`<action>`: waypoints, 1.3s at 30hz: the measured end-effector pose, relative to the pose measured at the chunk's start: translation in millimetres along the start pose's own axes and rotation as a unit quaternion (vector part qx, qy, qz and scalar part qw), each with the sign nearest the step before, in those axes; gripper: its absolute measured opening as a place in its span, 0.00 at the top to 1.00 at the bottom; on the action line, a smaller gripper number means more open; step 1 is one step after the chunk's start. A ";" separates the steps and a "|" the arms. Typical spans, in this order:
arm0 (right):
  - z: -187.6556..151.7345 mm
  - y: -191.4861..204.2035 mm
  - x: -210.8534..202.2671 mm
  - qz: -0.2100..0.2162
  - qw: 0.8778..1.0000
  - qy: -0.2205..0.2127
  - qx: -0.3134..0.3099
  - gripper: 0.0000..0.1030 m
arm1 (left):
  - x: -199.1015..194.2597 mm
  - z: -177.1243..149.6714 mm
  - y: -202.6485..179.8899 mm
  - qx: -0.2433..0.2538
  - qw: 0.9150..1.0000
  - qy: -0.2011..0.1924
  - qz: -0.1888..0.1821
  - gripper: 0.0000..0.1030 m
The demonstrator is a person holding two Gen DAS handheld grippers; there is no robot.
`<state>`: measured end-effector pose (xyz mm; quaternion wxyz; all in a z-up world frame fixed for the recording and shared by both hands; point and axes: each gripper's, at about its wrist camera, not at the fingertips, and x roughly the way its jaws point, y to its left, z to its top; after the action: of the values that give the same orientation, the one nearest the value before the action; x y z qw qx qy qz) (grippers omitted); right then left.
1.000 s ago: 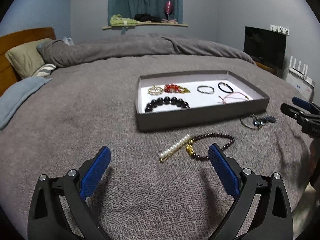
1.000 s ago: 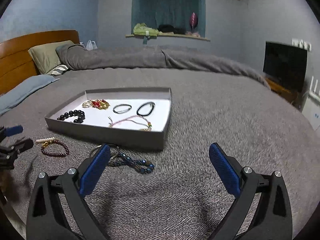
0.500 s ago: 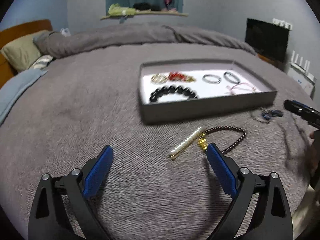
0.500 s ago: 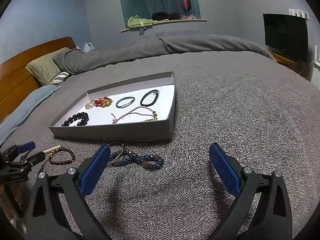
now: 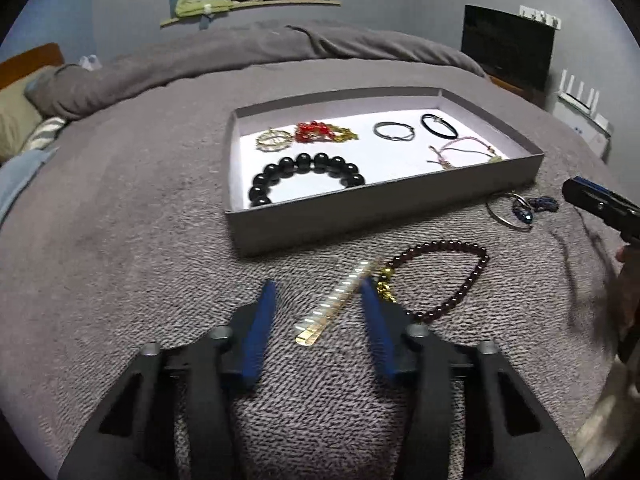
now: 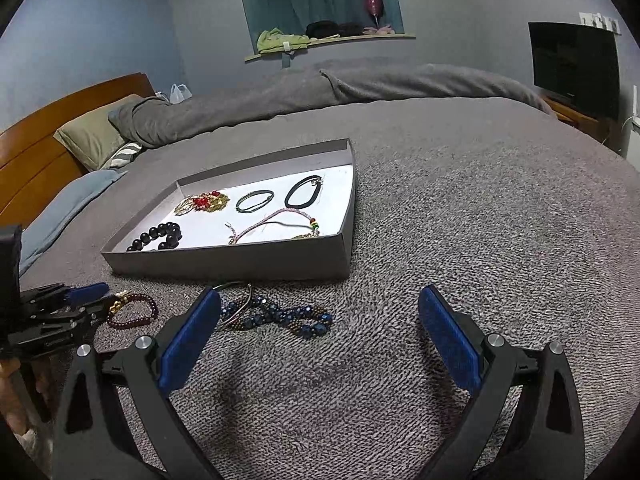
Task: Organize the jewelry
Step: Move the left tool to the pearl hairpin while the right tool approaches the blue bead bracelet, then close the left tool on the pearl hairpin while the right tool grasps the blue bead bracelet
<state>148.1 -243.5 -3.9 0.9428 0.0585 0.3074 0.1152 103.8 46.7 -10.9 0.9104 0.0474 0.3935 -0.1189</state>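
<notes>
While closing around the pearl clip (image 5: 335, 307) — thin, light, stiff, slippery — left gripper (image 5: 318, 289) not pinching yet; best squeezed mid-length. Right gripper (image 6: 320, 312) wide apart, empty.

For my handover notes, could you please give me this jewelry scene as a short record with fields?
surface: grey bedspread
tray: holds black bead bracelet and other pieces
outside tray: pearl clip, dark red bead bracelet, blue bead strand
left gripper: jaws closing, pearl clip between them, not yet clamped
right gripper: open, empty
</notes>
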 end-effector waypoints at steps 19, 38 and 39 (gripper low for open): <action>-6.2 13.2 10.4 0.000 0.998 0.035 -0.043 0.47 | -15.2 -9.0 1.0 -0.012 1.000 -0.022 -0.003 0.91; -6.1 8.4 18.8 0.000 0.998 0.048 -0.032 0.86 | -12.3 -10.4 0.9 -0.013 1.000 -0.019 0.002 0.91; -5.1 7.8 16.6 0.002 0.999 0.044 -0.030 0.89 | -12.6 -10.7 1.0 -0.013 1.000 -0.020 0.002 0.91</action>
<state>156.6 -231.6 -15.9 0.9295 0.0260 0.3448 0.1288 88.2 51.8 -9.1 0.9187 0.0342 0.3770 -0.1132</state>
